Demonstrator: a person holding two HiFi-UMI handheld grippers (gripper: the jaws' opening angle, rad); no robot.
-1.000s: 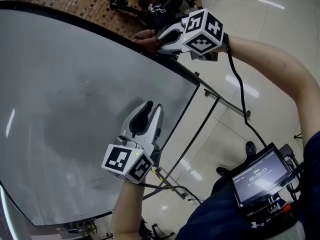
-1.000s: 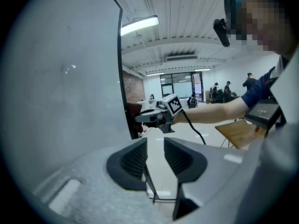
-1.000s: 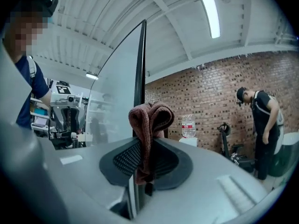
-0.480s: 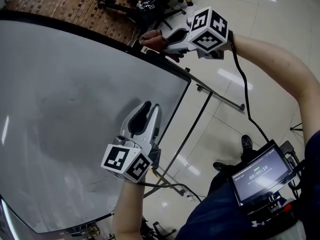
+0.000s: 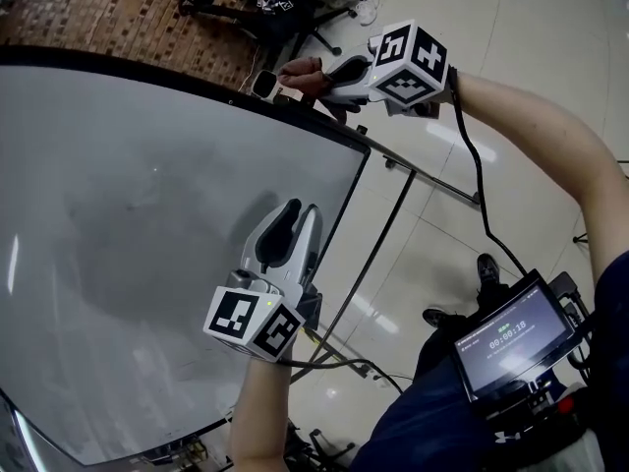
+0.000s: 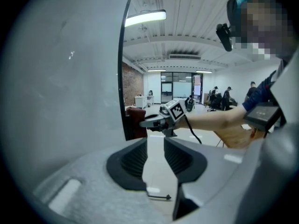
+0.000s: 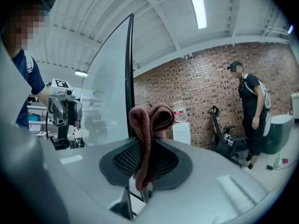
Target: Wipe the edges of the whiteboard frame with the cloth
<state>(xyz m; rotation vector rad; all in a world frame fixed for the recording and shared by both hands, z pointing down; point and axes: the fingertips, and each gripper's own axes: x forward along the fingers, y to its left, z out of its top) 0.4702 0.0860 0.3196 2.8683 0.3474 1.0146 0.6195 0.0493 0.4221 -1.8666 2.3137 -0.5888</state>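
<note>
The whiteboard (image 5: 147,234) fills the left of the head view, bordered by a black frame (image 5: 177,79). My right gripper (image 5: 313,75) is shut on a folded maroon cloth (image 5: 295,70), which rests against that frame edge a short way from the corner (image 5: 367,151). In the right gripper view the cloth (image 7: 150,120) bulges out between the jaws, right in front of the upright frame strip (image 7: 130,69). My left gripper (image 5: 295,212) hovers over the board face near its other edge, open and holding nothing. From it I see the right gripper (image 6: 156,120) at the frame (image 6: 122,78).
The board's stand bars (image 5: 432,187) cross the tiled floor beyond the corner. A small monitor (image 5: 511,340) hangs on the person's chest. A person (image 7: 252,106) stands by the brick wall next to a wheeled machine (image 7: 219,129). Cables trail under the left gripper.
The right gripper and its cloth have slid a little along the frame edge toward the corner. The left gripper has hardly moved.
</note>
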